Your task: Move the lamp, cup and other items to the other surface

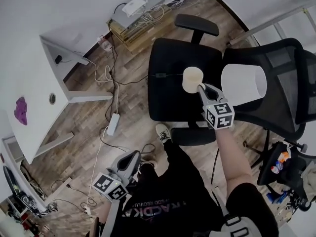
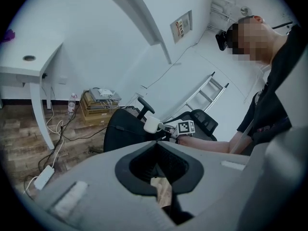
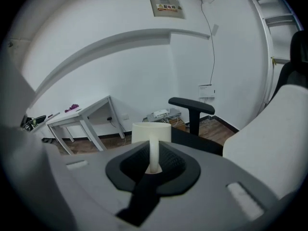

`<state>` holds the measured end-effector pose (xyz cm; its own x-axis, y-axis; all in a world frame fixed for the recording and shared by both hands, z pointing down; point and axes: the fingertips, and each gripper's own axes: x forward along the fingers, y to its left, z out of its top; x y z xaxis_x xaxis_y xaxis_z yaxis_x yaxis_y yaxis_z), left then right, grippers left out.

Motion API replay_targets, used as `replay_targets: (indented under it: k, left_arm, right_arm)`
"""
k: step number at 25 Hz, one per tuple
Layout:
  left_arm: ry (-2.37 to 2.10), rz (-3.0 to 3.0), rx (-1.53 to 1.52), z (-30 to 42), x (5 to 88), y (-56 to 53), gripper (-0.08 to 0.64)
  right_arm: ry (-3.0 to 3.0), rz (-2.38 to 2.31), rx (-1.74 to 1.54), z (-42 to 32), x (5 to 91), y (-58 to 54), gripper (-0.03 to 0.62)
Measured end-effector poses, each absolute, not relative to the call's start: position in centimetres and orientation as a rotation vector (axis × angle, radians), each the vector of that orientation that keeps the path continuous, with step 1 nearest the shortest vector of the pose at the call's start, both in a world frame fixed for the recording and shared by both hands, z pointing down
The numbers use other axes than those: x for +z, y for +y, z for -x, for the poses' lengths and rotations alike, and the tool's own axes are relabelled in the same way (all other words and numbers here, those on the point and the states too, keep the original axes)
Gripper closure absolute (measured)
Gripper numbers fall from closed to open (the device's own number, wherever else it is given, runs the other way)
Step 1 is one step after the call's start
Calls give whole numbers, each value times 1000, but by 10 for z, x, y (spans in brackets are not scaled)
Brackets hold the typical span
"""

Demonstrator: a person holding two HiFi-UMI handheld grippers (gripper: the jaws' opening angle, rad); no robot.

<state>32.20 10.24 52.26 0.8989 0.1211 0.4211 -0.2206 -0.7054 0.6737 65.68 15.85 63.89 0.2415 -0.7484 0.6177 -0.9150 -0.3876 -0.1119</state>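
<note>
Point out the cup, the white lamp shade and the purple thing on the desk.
cup [image 1: 191,79], head view, top of its body
lamp shade [image 1: 244,85], head view, middle of the white shade
purple thing [image 1: 20,110], head view, its middle

left claw [image 1: 133,156] low, jaws together | right claw [image 1: 201,88] arm outstretched, clamped on cup [image 1: 192,79] handle

The cup [image 1: 193,79] is finished smooth and matt, with almost no shine. The chair seat [image 1: 168,98] appears to be covered in matt cloth, and the chair back [image 1: 289,78] is made of open mesh. The floor [image 1: 133,107] is laid in wood-grain planks with a dull finish. The desk [image 1: 29,78] is surfaced smooth and plain. The right hand-held gripper [image 1: 201,89] is cased in matt plastic.
</note>
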Motion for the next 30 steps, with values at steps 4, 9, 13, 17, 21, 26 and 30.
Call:
replay_targets:
  k: [4,9,13,17,21,26,30]
  left_arm:
    - [-113,-2250,610,-318,531,99,557]
    - [-164,-2215,643,-308,542,97,557]
    - [-197,-2188,663,-300,549,102,557]
    - [-212,-2177,666,-294,555,104,557]
    - [-199,-2173,665,-297,560,108,557]
    - [-185,-2175,655,-298,561,113,557]
    - [-174,-2186,643,-301,558,117,557]
  right_arm:
    - [-1510,-2160,967,-665,693,156,543]
    - [-1458,-2057,1063,-669,750,154,543]
    - [-1452,-2033,1106,-670,773,151,543]
    - [-1439,-2060,1108,-671,786,146,541]
    - [-1430,-2061,1095,-672,792,152,538]
    - [-1453,-1940,1151,-662,800,165,528]
    - [-1454,-1849,1219,-656,807,183,511]
